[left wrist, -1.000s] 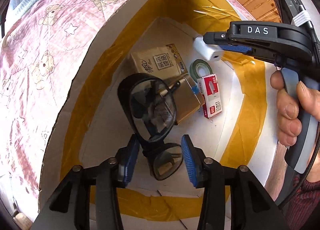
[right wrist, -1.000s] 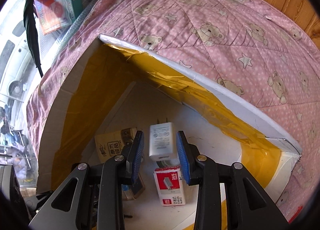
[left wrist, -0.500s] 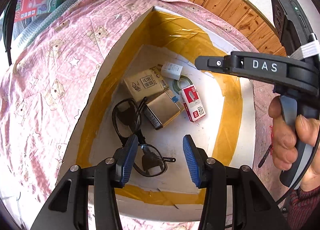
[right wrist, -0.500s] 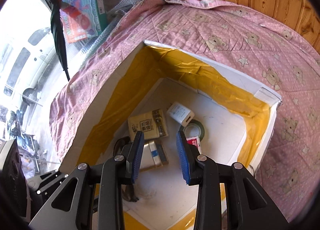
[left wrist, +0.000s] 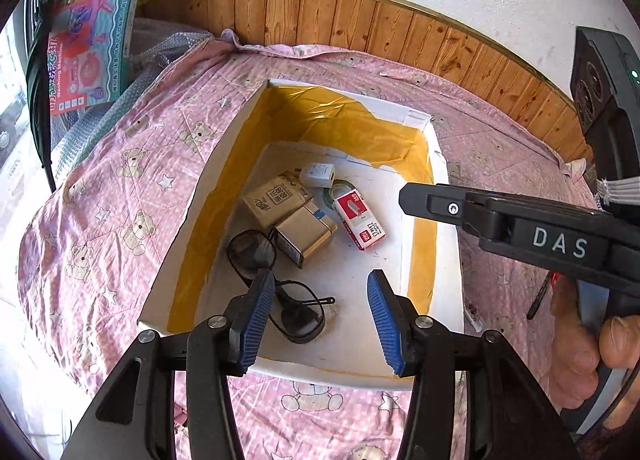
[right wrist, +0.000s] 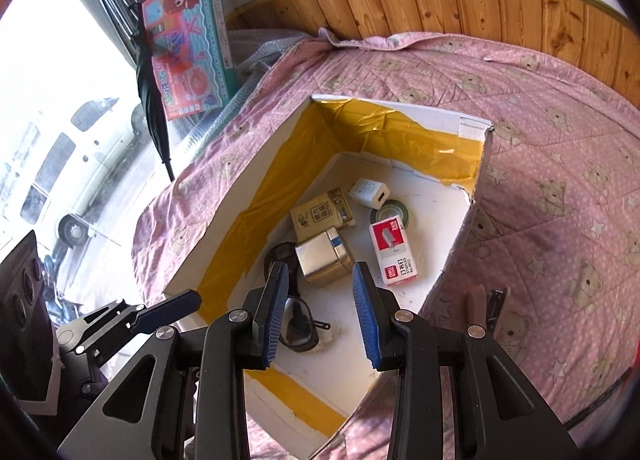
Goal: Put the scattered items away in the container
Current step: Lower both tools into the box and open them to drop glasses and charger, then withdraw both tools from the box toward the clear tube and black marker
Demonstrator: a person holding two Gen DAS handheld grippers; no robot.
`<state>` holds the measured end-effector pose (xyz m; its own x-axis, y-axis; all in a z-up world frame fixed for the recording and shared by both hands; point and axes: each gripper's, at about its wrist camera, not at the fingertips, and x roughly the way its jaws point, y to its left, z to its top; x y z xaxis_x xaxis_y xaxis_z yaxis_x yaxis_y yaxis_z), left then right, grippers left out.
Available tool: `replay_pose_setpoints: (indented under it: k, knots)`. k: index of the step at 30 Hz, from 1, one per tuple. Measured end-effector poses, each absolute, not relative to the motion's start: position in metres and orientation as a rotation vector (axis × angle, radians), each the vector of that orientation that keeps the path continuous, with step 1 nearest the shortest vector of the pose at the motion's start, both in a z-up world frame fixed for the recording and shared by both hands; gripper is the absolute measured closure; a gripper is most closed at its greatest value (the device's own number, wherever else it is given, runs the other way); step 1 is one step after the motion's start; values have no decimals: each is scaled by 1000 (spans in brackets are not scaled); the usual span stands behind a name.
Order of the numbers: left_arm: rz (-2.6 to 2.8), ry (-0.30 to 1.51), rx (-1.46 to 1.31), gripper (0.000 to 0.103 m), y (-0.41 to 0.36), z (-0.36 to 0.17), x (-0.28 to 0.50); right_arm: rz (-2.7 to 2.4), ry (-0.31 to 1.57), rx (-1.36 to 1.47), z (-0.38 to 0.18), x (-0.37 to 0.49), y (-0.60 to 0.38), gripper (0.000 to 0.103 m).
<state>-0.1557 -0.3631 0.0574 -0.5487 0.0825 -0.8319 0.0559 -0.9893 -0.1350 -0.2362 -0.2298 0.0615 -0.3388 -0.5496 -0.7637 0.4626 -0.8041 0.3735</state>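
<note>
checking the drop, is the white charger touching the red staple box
Apart. In the right wrist view the charger lies beyond the staple box, with the tape roll and bare box floor between them. The left wrist view shows the same gap.

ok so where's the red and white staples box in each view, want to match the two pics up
Left wrist view: the staples box lies on the container's white floor, right of centre, above the gap between the open left gripper fingers.
Right wrist view: the staples box lies right of centre, near the container's right wall.
Shared landmark: the green tape roll touching the box's far end, with the white charger just beyond.
</note>
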Motion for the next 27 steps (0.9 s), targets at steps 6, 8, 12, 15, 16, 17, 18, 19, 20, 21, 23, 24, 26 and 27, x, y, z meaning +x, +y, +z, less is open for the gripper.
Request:
replay_pose_setpoints:
  k: [6,8,12,15,16,17,18,19,20,21,23,24,26,27]
  knots:
    - [2780,-179,-1394,51,-347,74,-138,-2228,-200,1166,67,-193,-201,67]
    - [2785,-144,-1374,51,-338,78,-133,-2243,-252,1164,62,-182,-190,66]
    - [2759,-100,-1355,51,-320,78,-123,-2262,-349,1133,63,-163,-161,66]
    - [2739,-63,-1330,51,-303,83,-116,-2293,-398,1104,67,-148,-138,66]
    - [2732,-52,-1320,51,-297,84,-114,-2304,-421,1103,65,-142,-128,66]
    - [2726,-36,-1309,51,-291,85,-112,-2310,-449,1110,62,-139,-120,66]
    - [2723,-17,-1303,50,-285,85,-110,-2310,-473,1122,59,-136,-112,66]
    - [2716,-11,-1302,50,-279,85,-109,-2311,-491,1134,55,-134,-105,66]
    - [2702,-11,-1302,50,-273,84,-107,-2320,-505,1142,52,-131,-98,66]
    - [2689,-3,-1304,50,-266,82,-106,-2326,-520,1148,50,-129,-91,66]
    - [2663,24,-1307,50,-252,79,-103,-2342,-553,1153,46,-125,-78,66]
    - [2651,33,-1305,50,-245,77,-102,-2350,-568,1155,44,-123,-71,66]
    - [2617,50,-1306,50,-231,74,-102,-2366,-603,1165,38,-118,-58,66]
    - [2605,58,-1307,50,-224,73,-103,-2373,-621,1173,34,-117,-53,66]
